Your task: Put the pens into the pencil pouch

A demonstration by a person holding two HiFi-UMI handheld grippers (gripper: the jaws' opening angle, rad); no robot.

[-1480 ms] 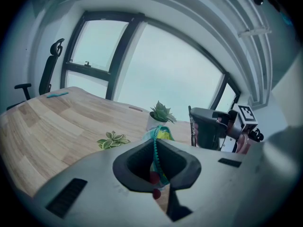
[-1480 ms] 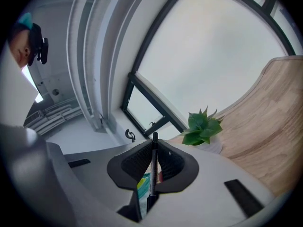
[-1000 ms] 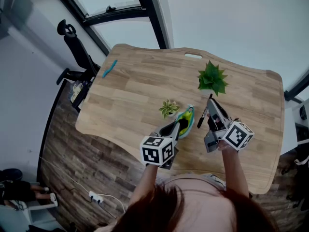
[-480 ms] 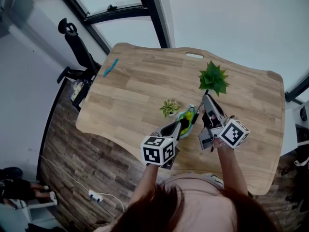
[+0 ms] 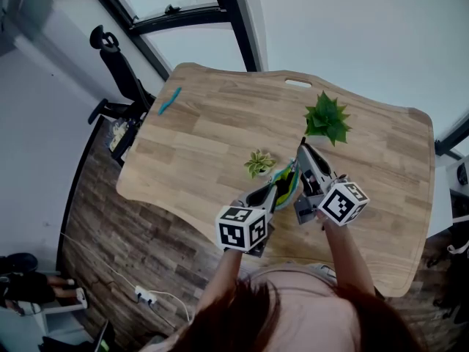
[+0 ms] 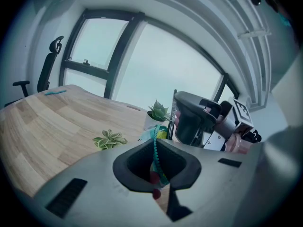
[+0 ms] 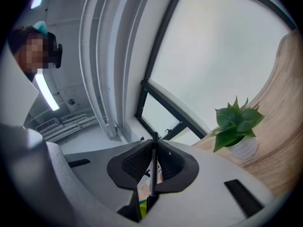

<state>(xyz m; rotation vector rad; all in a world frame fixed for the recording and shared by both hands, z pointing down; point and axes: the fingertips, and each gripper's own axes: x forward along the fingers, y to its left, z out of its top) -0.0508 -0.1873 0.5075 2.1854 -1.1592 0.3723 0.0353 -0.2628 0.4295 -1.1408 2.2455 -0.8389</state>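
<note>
Right tool (image 5: 304,152) shifted left beside pouch (image 5: 288,185), pinching black pen (image 7: 152,164), left tool (image 5: 270,191) clamping pouch rim, tabletop (image 5: 205,130) open beyond

text: none I can read | brands, numbers: none | signs: only black-and-white square markers (image 5: 231,235), on left cube (image 5: 242,226) and right cube (image 5: 343,202), both near me

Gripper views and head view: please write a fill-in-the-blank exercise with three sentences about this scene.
The right gripper is shut on a black ___.
The left gripper grips the pencil pouch by its ___ edge.
On the table stand ___ green plants.
Missing words: pen, zipper, two.
</note>
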